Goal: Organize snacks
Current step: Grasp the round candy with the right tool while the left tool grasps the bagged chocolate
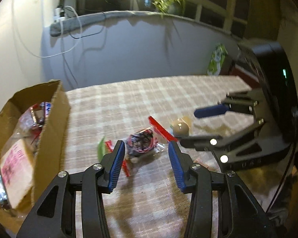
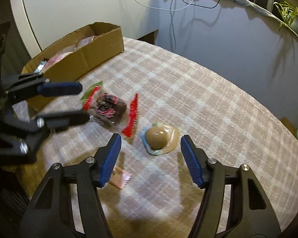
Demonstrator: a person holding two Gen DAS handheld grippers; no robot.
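A dark cake in a clear wrapper with red ends (image 1: pixel 142 143) (image 2: pixel 109 108) lies on the checked tablecloth. My left gripper (image 1: pixel 146 155) (image 2: pixel 83 103) is open, its fingers either side of the cake, close above it. A round brown bun in a clear packet (image 2: pixel 159 139) (image 1: pixel 180 128) lies to the cake's right. My right gripper (image 2: pixel 151 154) (image 1: pixel 190 126) is open just in front of the bun. A small pink packet (image 2: pixel 120 176) lies under its left finger. A cardboard box (image 1: pixel 49 123) (image 2: pixel 93 55) with several wrapped snacks stands at the left.
The checked cloth covers the table (image 2: pixel 218 109). A lilac wall with hanging cables (image 2: pixel 176 6) stands behind. A green packet (image 1: pixel 216 59) leans at the far right. A potted plant (image 1: pixel 170 0) sits on the ledge above.
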